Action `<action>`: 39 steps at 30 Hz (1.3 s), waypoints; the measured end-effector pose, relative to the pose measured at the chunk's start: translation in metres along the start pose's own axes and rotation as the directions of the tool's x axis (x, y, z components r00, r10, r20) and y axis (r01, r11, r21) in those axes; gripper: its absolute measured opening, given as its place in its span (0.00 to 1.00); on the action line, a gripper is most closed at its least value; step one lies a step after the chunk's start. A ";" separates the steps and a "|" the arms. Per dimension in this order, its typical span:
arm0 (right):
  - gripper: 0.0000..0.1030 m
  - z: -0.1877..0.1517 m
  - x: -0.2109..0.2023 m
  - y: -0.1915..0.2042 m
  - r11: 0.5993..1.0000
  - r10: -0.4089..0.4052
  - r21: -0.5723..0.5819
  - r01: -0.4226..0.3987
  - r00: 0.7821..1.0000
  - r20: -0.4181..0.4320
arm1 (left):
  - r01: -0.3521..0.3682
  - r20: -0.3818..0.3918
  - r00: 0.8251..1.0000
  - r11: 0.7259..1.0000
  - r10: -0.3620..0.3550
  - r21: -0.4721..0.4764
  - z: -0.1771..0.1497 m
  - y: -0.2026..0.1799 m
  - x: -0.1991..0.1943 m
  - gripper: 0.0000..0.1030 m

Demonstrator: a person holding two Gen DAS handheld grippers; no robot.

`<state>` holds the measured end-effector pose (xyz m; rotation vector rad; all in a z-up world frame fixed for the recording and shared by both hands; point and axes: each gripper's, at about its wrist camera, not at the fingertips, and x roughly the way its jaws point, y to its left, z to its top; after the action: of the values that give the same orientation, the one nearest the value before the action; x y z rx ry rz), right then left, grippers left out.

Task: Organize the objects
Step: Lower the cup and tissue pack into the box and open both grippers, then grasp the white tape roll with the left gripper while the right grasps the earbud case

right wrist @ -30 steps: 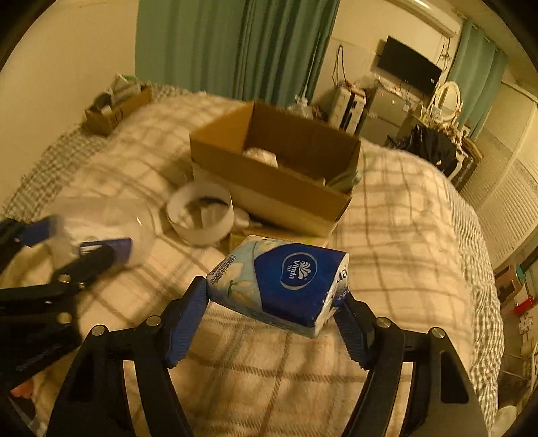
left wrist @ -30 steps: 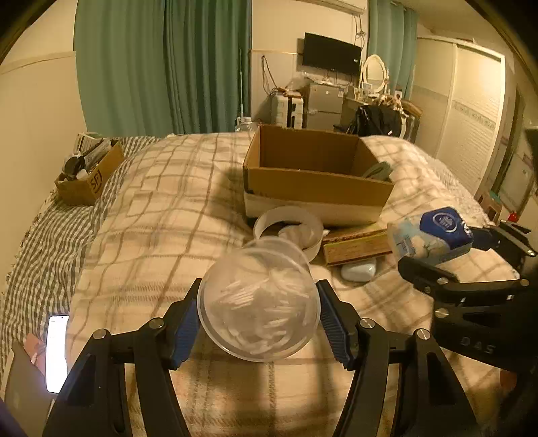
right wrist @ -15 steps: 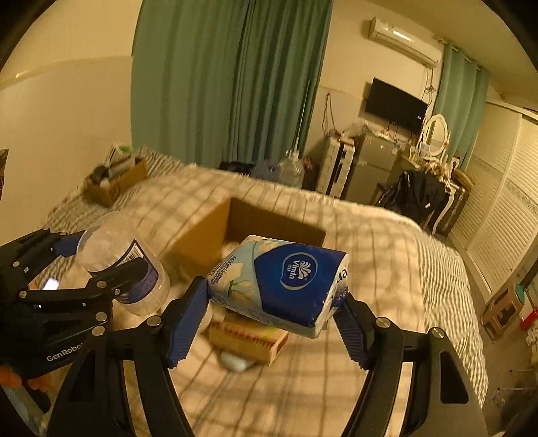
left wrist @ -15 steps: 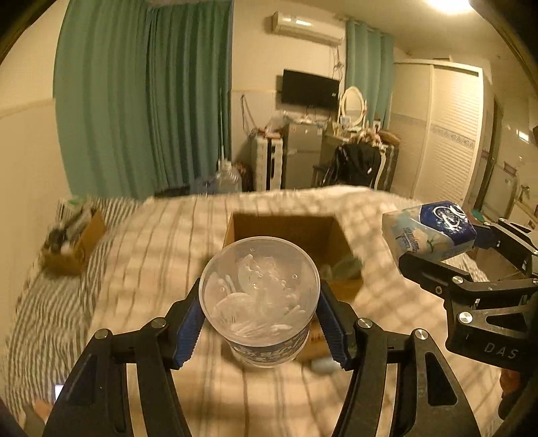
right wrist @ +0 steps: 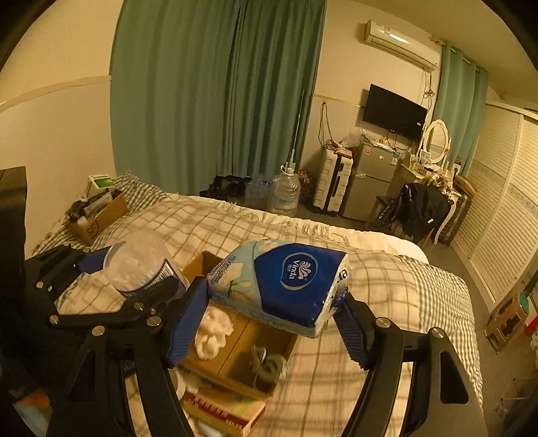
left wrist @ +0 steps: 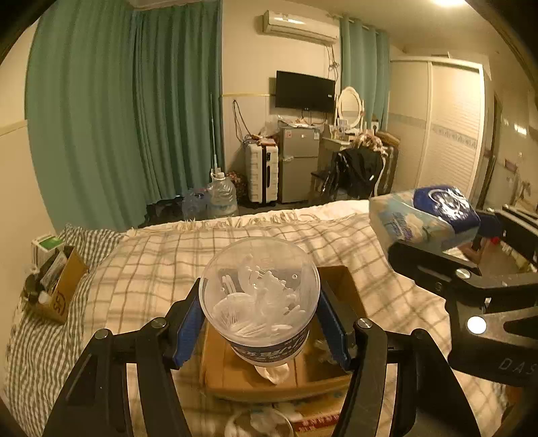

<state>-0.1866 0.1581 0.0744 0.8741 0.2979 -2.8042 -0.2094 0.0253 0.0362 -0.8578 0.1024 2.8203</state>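
Your left gripper (left wrist: pixel 259 322) is clamped on the clear tub of cotton swabs (left wrist: pixel 259 295), held in the air above the open cardboard box (left wrist: pixel 235 373) on the checked bedspread (left wrist: pixel 151 262). Your right gripper (right wrist: pixel 269 322) squeezes the blue Vinda tissue pack (right wrist: pixel 282 282) above the same box, just right of the tub.

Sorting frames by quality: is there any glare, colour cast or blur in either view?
Left wrist view: warm yellow cast, ceiling light blown out at the top edge, tissue pack slightly soft. Right wrist view: same cast, tissue pack sharp, cardboard box below slightly soft.
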 end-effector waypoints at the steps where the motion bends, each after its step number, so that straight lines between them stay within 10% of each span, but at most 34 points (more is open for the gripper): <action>1: 0.70 0.003 0.011 0.000 1.000 -0.001 -0.002 0.001 1.000 -0.007 | 0.000 -0.005 1.000 1.000 0.000 0.000 0.000 0.000 0.006 0.62; 19: 0.76 -0.036 0.134 -0.018 0.993 0.095 0.087 -0.084 0.986 -0.139 | 0.023 -0.135 0.991 0.999 -0.020 0.024 -0.036 0.006 0.096 0.64; 24: 0.84 -0.037 0.114 -0.021 0.992 0.074 0.108 -0.061 0.991 -0.116 | 0.010 -0.120 0.993 1.000 -0.009 0.012 -0.035 0.007 0.074 0.89; 39: 0.95 0.001 -0.026 -0.038 0.995 0.071 0.075 -0.067 0.996 -0.055 | -0.044 -0.055 0.998 0.995 0.040 -0.090 -0.003 0.027 -0.045 1.00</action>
<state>-0.1755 0.1973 0.0949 0.9636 0.1703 -2.7452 -0.1767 -0.0086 0.0596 -0.9618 -0.0003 2.8610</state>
